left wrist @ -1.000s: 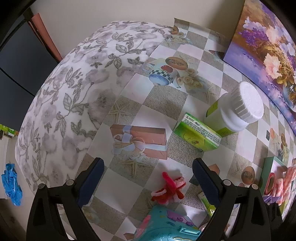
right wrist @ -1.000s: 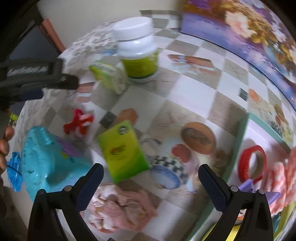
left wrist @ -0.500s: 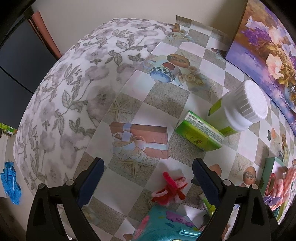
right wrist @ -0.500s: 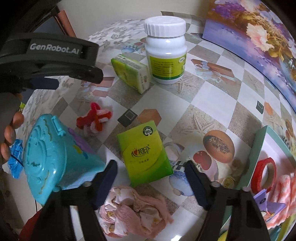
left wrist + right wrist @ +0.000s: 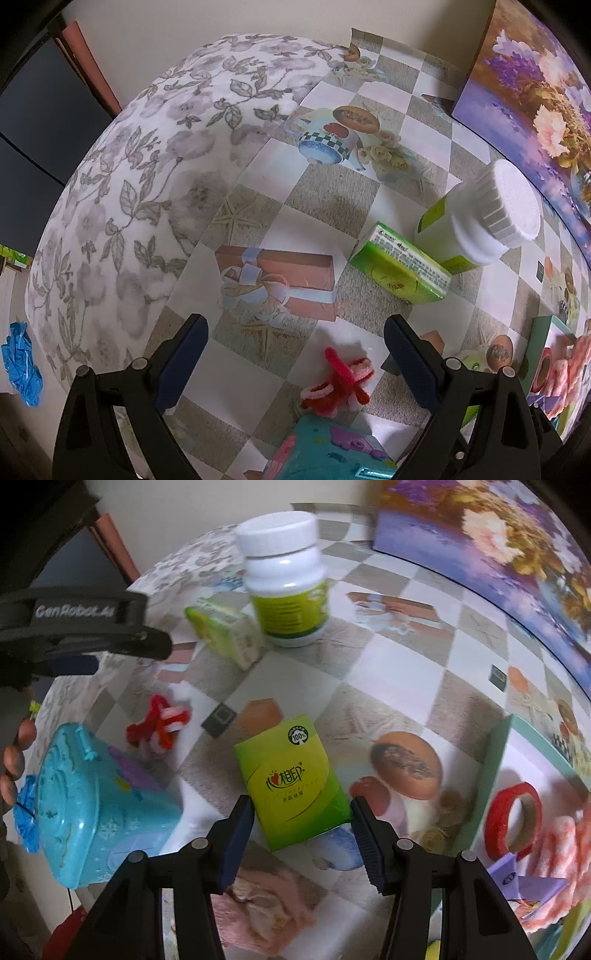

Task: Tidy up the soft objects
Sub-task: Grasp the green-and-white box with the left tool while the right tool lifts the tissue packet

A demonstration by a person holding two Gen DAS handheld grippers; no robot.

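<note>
— What is the right gripper doing?

— It is pointing steeply down at the green tissue pack lying flat on the checked tablecloth. Its jaws are closing, with the near end of the pack between the blue pads. The pads are sitting right at the pack's two edges, but I cannot tell whether they are pressing on it.

— And the left gripper?

— It is hovering with its fingers wide apart and nothing between them. Below it the red and white fuzzy knot is lying on the cloth, just beside the turquoise toy case.

— What else is lying around?

— A second green tissue pack is leaning against the white pill bottle. A crumpled pink cloth is lying under the right gripper, near the camera. Off to the right, a teal tray is holding a red tape roll and something pink and fluffy.
</note>
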